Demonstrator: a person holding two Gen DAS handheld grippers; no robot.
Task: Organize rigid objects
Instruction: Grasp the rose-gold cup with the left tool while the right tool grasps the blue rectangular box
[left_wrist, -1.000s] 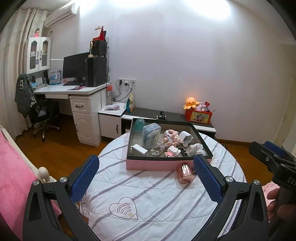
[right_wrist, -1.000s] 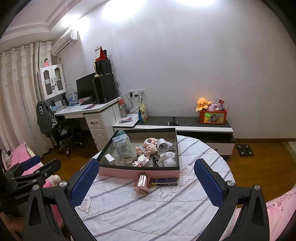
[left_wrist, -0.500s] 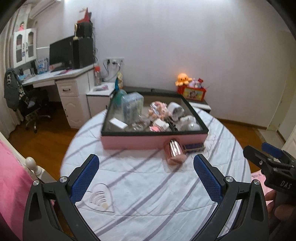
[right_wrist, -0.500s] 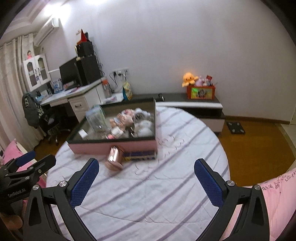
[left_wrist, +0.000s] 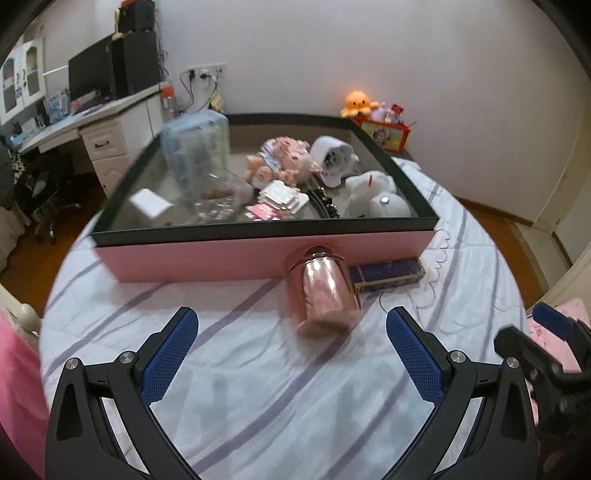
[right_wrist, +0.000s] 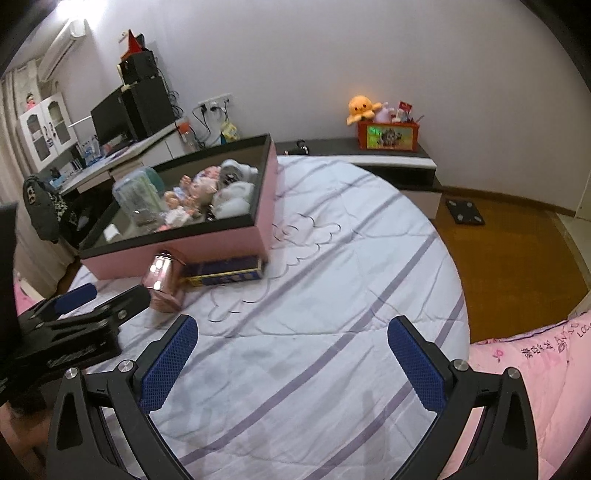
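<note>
Left wrist view: the left gripper is spread wide and holds nothing, aimed at the pink cup lying on its side on the striped cloth, its lid end touching the pink front wall of the box. A blue packet lies just beside the cup, also against the wall. Judgement: the step in hand is taking the cup; the fingers should straddle its body crosswise, since a round thing on cloth may roll. Room is open on the cup's left; the packet crowds its right. The box is already well filled, though bare floor shows at its front left. Right wrist view: the right gripper is likewise wide open and empty, over bare cloth, well apart from cup and packet. The table edge drops away to its right.
</note>
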